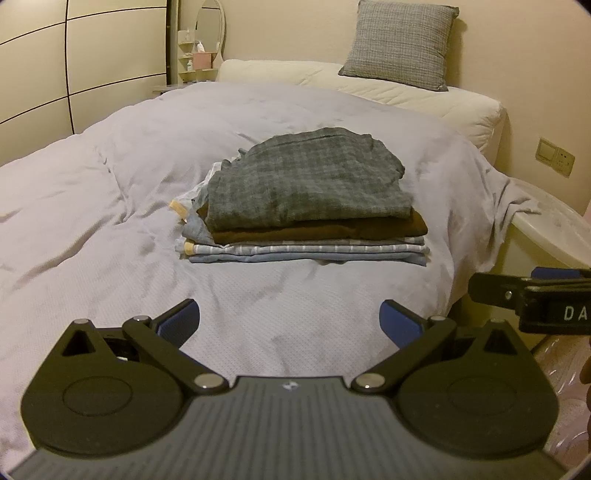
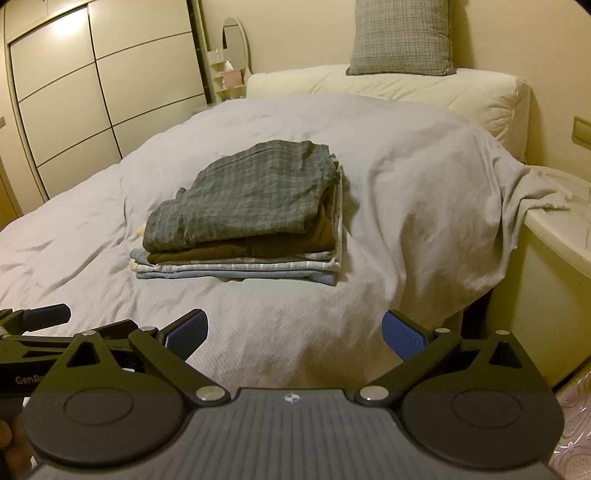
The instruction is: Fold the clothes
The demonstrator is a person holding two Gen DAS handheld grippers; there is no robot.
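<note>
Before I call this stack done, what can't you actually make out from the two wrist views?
- Far edge of the folded stack: hidden in both views by the grey checked top garment.
- How many pale striped pieces lie under the brown garment: layers too thin to count.
- Items on the shelf by the mirror: too small.
- Bedside surface: cut off by the right edge.
</note>
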